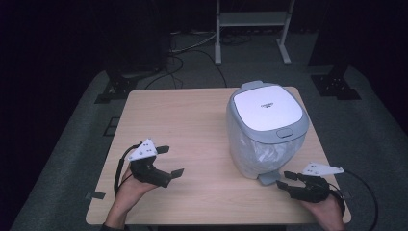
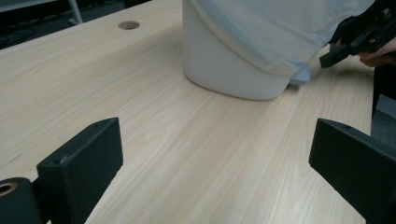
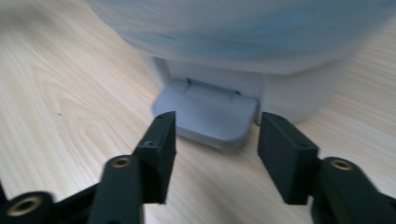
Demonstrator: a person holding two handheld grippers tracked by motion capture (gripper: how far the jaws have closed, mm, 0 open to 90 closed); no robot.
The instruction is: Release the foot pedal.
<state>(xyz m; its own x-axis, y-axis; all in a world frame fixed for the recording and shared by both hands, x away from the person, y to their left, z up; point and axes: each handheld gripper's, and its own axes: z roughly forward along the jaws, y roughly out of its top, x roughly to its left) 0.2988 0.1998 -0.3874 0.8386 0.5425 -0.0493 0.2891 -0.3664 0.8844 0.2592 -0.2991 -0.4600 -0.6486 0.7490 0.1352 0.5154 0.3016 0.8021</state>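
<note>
A white pedal bin (image 1: 262, 130) with a grey rim, a shut lid (image 1: 267, 107) and a plastic liner stands on the right half of the wooden table (image 1: 183, 120). Its grey foot pedal (image 1: 267, 177) juts toward the front edge. My right gripper (image 1: 283, 179) sits low just right of the pedal, open. In the right gripper view the pedal (image 3: 205, 116) lies close ahead of the jaws of the right gripper (image 3: 217, 135), and nothing is pressed between them. My left gripper (image 1: 171, 161) hovers open over bare table at the front left, pointing at the bin (image 2: 224, 65).
A round cable hole (image 2: 128, 24) is set in the table's far side. Beyond the table are a white metal stand (image 1: 252, 29), black stand feet (image 1: 337, 82) and cables on grey floor. The other gripper (image 2: 348, 44) shows beside the bin in the left gripper view.
</note>
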